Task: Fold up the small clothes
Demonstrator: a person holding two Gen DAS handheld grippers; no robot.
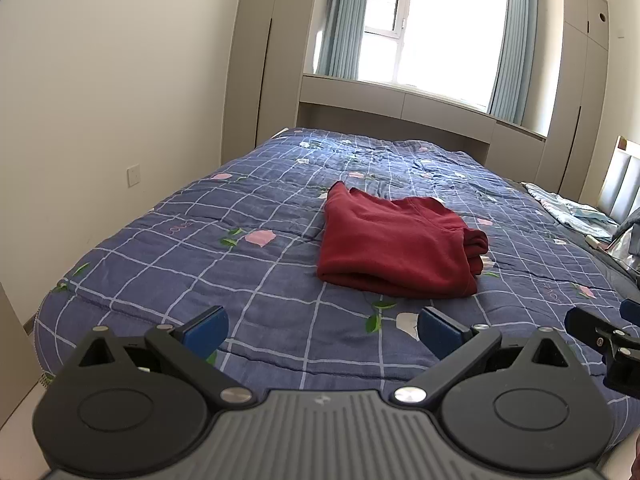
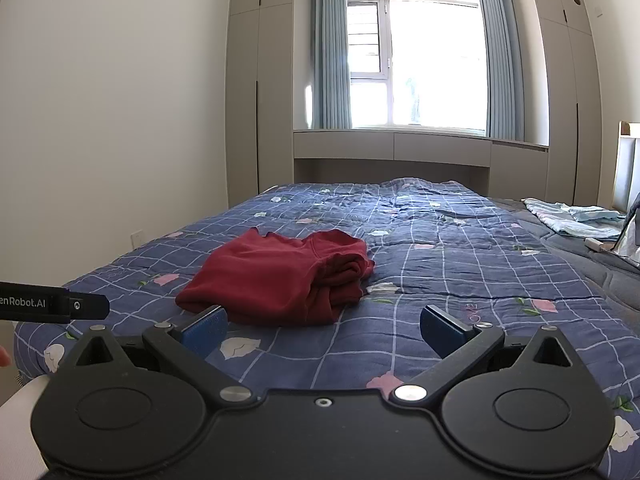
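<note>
In the left wrist view, the left gripper holds its blue-padded fingers spread wide and empty over the near edge of the blue checked floral quilt, with the dark red soft-fabric garment lying folded near mid-bed, well apart. In the right wrist view, the right gripper is likewise wide and empty, just short of the garment. The garment looks light and limp; pinch a layered edge or corner.

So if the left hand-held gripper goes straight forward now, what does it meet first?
Probably the red garment lying on the quilt. The open left hand-held gripper points at it with nothing between, though depth is unclear.
</note>
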